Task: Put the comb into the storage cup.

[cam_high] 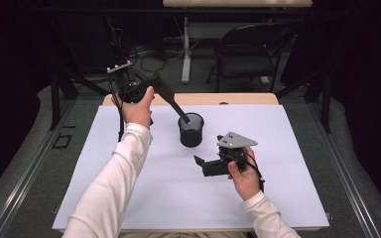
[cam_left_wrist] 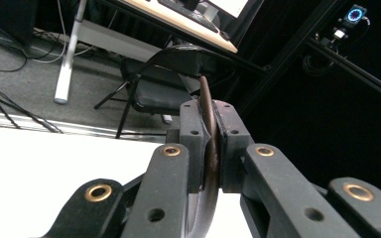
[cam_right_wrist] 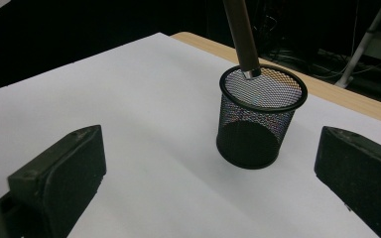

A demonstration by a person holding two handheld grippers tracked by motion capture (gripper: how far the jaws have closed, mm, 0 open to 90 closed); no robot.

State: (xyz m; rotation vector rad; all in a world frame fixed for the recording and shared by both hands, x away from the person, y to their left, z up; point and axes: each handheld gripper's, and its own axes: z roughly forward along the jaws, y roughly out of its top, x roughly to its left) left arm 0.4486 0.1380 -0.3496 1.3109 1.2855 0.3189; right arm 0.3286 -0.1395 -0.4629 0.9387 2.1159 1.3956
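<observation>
The pen's (cam_right_wrist: 242, 37) tip is hidden inside the mesh cup (cam_right_wrist: 258, 124).

A black folding chair (cam_high: 248, 52) stands on grey floor (cam_high: 30, 144) beyond the table (cam_high: 287, 163).

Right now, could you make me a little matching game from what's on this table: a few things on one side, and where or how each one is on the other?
Things:
1. left tongs
2. right tongs
3. mesh cup
4. dark flat tool

States:
A. stands upright on the white table
B. open, holding nothing, low over the table
C. its tip reaches the cup's rim
D. shut on the dark flat tool, held up high

Pairs: 1-D, 2-B, 3-A, 4-C
</observation>
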